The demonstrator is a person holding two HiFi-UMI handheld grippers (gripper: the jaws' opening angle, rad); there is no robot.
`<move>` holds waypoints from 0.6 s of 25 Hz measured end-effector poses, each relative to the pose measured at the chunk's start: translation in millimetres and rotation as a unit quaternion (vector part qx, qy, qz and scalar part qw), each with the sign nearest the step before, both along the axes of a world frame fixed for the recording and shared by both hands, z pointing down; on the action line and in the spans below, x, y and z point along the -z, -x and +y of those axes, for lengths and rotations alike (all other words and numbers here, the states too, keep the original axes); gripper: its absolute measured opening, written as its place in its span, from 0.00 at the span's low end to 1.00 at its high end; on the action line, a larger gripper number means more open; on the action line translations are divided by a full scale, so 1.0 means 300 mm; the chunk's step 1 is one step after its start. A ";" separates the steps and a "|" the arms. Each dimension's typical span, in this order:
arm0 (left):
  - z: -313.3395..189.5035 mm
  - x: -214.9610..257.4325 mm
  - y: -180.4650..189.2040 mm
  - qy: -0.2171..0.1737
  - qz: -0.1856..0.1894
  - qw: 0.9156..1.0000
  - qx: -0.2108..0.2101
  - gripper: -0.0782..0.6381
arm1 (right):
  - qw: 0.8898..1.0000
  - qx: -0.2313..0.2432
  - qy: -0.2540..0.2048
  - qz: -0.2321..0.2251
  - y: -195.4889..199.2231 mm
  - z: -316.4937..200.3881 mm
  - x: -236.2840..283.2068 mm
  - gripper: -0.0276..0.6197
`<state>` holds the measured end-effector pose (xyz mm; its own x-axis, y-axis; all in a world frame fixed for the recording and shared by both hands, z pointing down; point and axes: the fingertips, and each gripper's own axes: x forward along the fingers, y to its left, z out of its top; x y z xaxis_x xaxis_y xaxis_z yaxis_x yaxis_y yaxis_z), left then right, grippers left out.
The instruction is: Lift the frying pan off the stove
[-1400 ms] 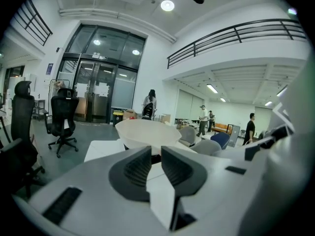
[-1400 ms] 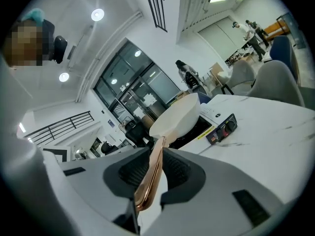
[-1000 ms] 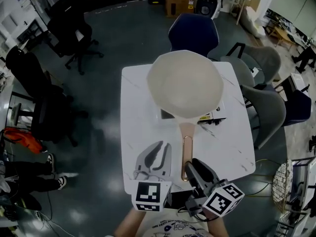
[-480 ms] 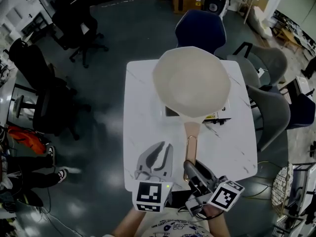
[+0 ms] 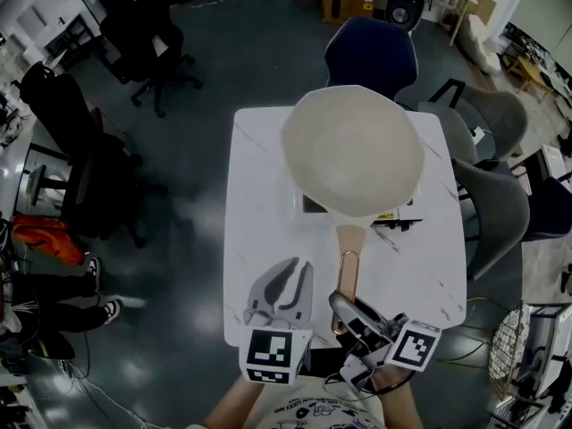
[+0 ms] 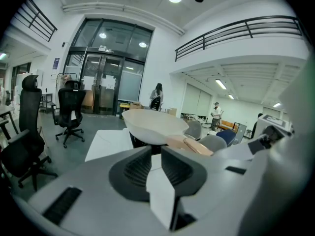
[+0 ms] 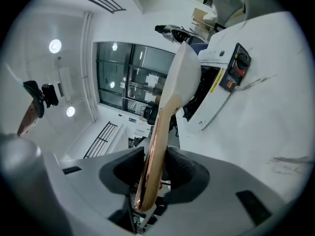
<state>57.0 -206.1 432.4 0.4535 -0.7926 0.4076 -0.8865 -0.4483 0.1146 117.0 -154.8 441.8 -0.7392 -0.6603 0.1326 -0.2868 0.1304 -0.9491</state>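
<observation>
A cream frying pan (image 5: 353,150) sits over a white portable stove (image 5: 398,211) on the white table (image 5: 259,204). Its pink-copper handle (image 5: 347,257) points toward me. My right gripper (image 5: 342,309) is shut on the end of that handle. In the right gripper view the handle (image 7: 158,136) runs between both pads, with the pan bowl (image 7: 186,77) and the stove (image 7: 222,80) beyond. My left gripper (image 5: 298,266) hovers shut and empty over the table's near edge, left of the handle. The left gripper view shows its closed jaws and the pan (image 6: 153,126) ahead.
Office chairs ring the table: a blue one (image 5: 369,56) behind it, grey ones (image 5: 496,195) on the right and black ones (image 5: 80,177) on the left. Boxes stand at the far wall. A person's legs (image 5: 54,298) show at the left edge.
My right gripper has rolled a little on the handle, and its marker cube has dropped lower. The pan stays over the stove. The left gripper has barely moved.
</observation>
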 end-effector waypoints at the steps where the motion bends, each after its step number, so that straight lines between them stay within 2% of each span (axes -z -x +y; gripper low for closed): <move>1: -0.003 -0.001 0.000 0.001 0.000 1.000 0.000 0.21 | 1.000 0.001 0.003 -0.006 0.000 -0.003 0.000 0.26; 5: -0.013 -0.009 -0.005 0.005 0.002 1.000 0.002 0.21 | 1.000 0.015 0.006 -0.019 0.000 -0.007 0.000 0.26; 10: -0.021 -0.024 -0.027 0.037 0.052 0.998 -0.012 0.20 | 0.999 0.035 0.002 -0.030 0.003 -0.004 0.001 0.26; 15: -0.044 -0.035 -0.040 0.054 0.059 0.996 -0.027 0.21 | 0.998 0.038 0.010 -0.040 0.004 -0.003 0.003 0.25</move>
<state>69.1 -219.2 442.9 0.5450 -0.7199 0.4298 -0.8383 -0.4752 0.2672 115.7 -155.7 441.0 -0.7962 -0.5993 0.0830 -0.1990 0.1297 -0.9714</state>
